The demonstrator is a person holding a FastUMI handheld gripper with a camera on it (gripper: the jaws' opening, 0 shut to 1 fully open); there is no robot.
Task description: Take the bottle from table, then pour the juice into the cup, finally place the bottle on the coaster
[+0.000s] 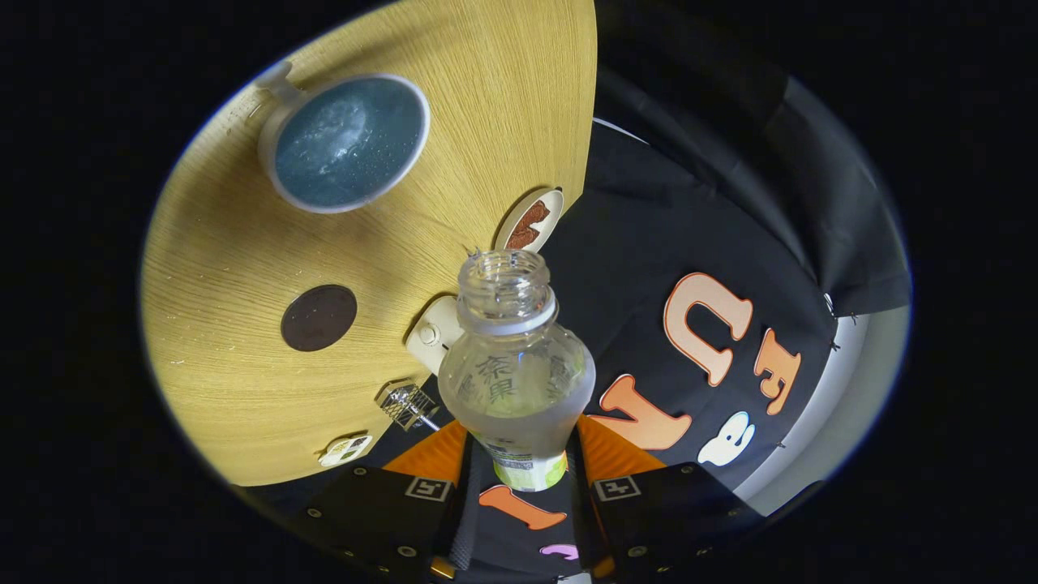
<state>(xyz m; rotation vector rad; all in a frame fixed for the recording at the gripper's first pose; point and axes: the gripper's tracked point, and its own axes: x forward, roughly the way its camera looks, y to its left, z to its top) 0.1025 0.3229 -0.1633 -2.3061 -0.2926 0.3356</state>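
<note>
A clear plastic bottle (pixel 516 369) with no cap and a pale label sits between my gripper's (pixel 519 456) two fingers, which press on its lower body. The whole view is rolled, so the wooden table (pixel 243 259) stands sideways beside the bottle. The bottle's open mouth (pixel 503 272) points forward along the fingers. A white cup (pixel 347 142) with a handle and a blue speckled inside rests on the table, well beyond the bottle's mouth and off to one side. A dark round coaster (pixel 319 317) lies on the table between the cup and the fingers.
A small white object (pixel 432 332) sits at the table's edge just behind the bottle. A wire-framed clear piece (pixel 408 405) and a small white tag (pixel 345 449) lie at the same edge nearer the fingers. A round plaque (pixel 530 223) stands past the bottle's mouth.
</note>
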